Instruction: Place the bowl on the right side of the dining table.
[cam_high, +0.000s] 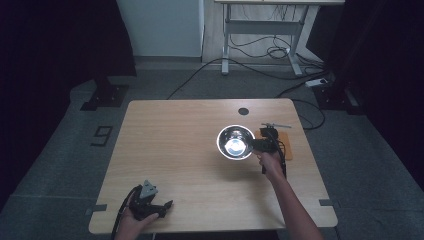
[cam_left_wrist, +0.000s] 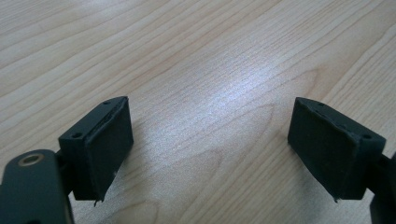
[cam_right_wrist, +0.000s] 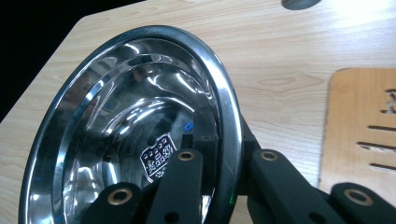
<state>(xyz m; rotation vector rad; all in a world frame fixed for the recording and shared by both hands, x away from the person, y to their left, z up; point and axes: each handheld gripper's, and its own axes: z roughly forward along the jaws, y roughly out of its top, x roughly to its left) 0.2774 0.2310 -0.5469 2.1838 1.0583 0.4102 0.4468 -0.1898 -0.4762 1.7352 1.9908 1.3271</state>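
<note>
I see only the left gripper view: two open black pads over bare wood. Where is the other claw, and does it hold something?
Observer: The right claw is clamped on the rim of a steel bowl, right of the table's middle.
Operator: One pad inside the bowl?
Observer: Yes, in the right gripper view one finger lies inside the rim, the other outside.
Operator: Anything beside it?
Observer: A slotted wooden board lies flat on the table, just beside the bowl.

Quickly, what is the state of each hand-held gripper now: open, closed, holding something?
Left hand-held gripper: open, holding nothing, over the bare table.
Right hand-held gripper: closed on the rim of the steel bowl.
</note>
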